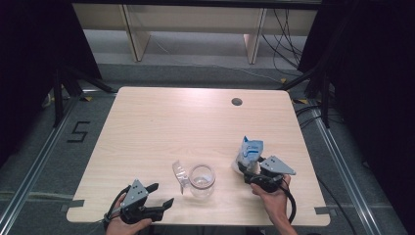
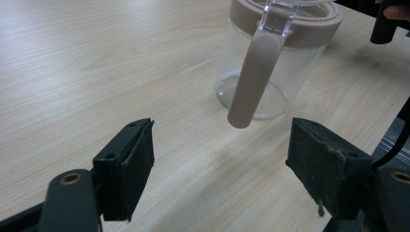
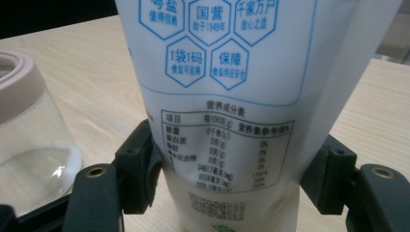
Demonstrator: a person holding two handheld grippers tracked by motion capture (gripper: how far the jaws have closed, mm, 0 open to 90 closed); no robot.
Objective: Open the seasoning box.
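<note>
A white and blue salt pouch (image 1: 248, 154) stands upright at the table's front right, its printed label (image 3: 227, 96) facing the camera in the right gripper view. My right gripper (image 1: 253, 171) is shut on its lower part, with a jaw pressed against each side (image 3: 232, 169). A clear glass jar (image 1: 202, 180) with a pinkish rim stands front centre, its clear lid (image 1: 179, 175) flipped open to the left. My left gripper (image 1: 160, 194) rests open to the jar's left, nothing between its jaws (image 2: 222, 159). The jar (image 2: 270, 72) and its pinkish latch strap (image 2: 254, 79) sit just beyond them.
The pale wooden table (image 1: 171, 122) has a cable hole (image 1: 237, 102) at the back right. Dark curtains flank the table, and cables run over the grey floor beyond it. The jar (image 3: 29, 145) stands close to the pouch's left in the right gripper view.
</note>
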